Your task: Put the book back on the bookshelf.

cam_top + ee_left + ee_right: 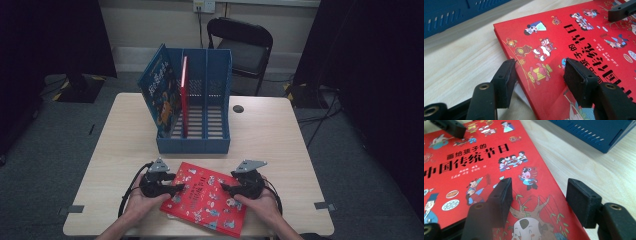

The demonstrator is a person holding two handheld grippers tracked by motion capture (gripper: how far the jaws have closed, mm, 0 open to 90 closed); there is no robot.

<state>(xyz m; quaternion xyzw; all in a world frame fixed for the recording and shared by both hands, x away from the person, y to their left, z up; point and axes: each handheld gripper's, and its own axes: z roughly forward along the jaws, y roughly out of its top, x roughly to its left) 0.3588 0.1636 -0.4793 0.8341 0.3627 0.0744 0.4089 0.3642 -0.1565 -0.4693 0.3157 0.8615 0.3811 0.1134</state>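
Observation:
A red picture book [205, 198] lies flat near the table's front edge, turned at a slant. My left gripper [176, 189] is open at its left edge. In the left gripper view the open gripper [540, 75] straddles that edge of the book [574, 37], one jaw over the wood and the other over the cover. My right gripper [225, 189] is open at the book's right side. In the right gripper view the open gripper [541, 195] straddles the right edge of the book [474, 157] the same way. Neither pair of jaws is closed on the cover.
A blue file rack [192, 145] stands mid-table, just behind the book. A blue book [160, 92] leans in its left slot and a thin red book [184, 95] stands upright beside it. A black chair [242, 45] stands behind the table. A small dark disc [238, 108] lies right of the rack.

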